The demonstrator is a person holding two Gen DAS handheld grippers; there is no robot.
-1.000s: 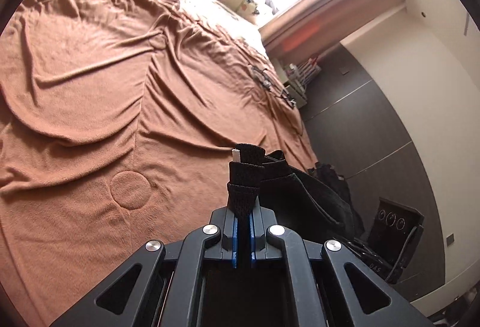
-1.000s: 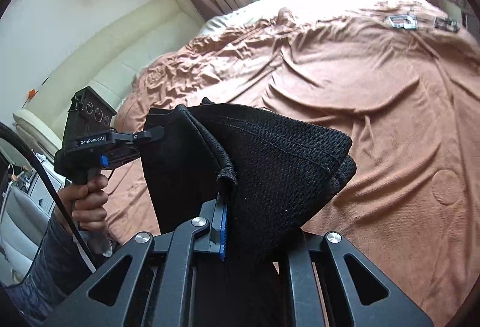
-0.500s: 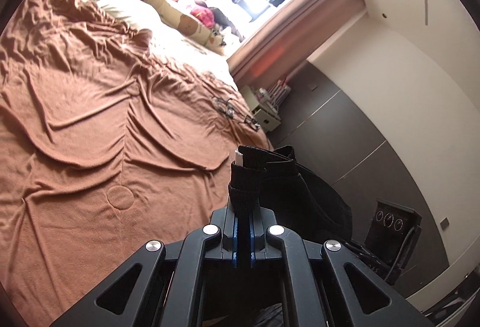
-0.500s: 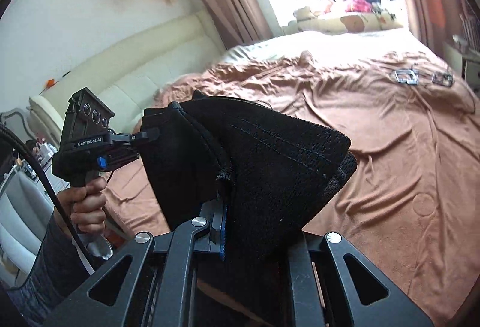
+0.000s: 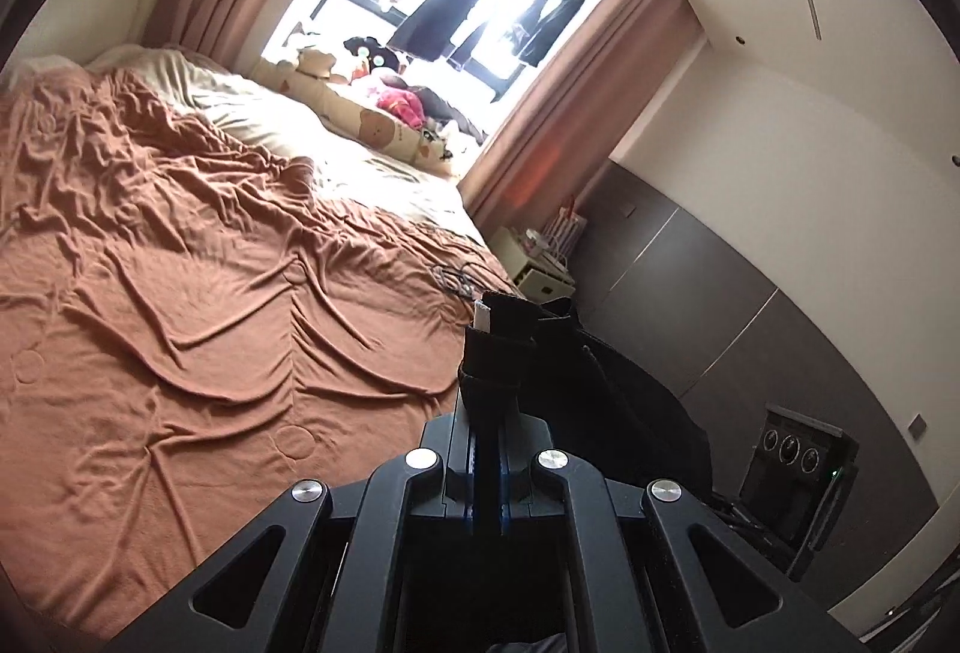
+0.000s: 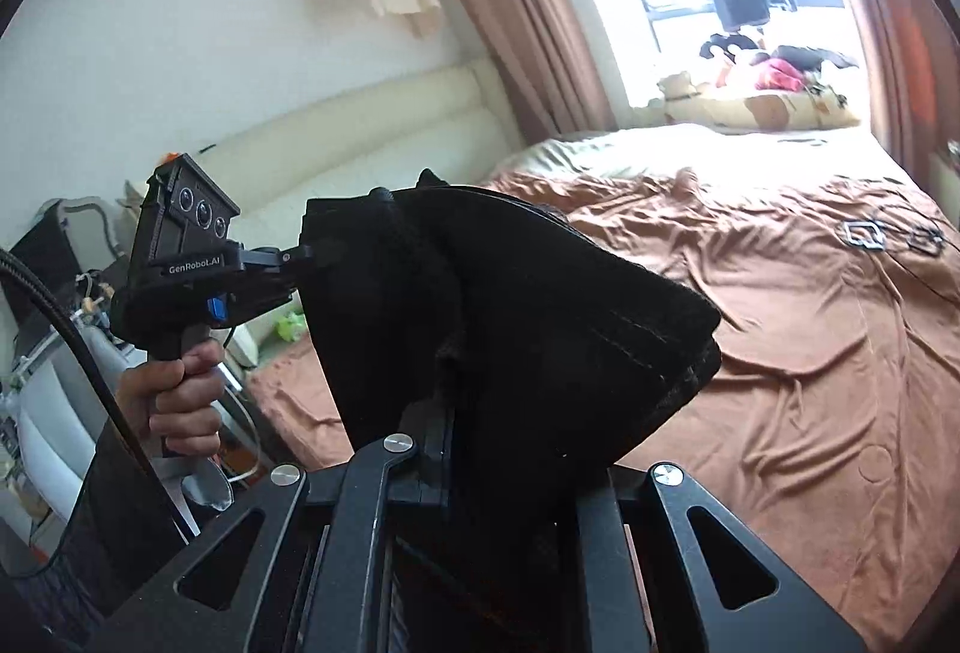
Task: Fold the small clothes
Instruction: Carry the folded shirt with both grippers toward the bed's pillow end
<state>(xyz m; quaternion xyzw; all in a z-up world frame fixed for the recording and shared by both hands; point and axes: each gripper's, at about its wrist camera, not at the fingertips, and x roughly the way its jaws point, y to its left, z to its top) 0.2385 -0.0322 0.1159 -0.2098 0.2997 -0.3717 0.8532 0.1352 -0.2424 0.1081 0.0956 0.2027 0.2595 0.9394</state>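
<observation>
Both grippers are up in the air above the bed (image 5: 198, 329) — the left gripper (image 5: 489, 413) is pinched tight on a hem of the black garment (image 6: 528, 317), and the right gripper (image 6: 447, 413) is clamped on another edge, the cloth bunched over its fingers. The garment hangs between them, well clear of the brown blanket (image 6: 798, 353). The risk as I see it — thick, doubled fabric could slide out of one clamp, or land crumpled if lowered unevenly onto that wrinkled cover.
</observation>
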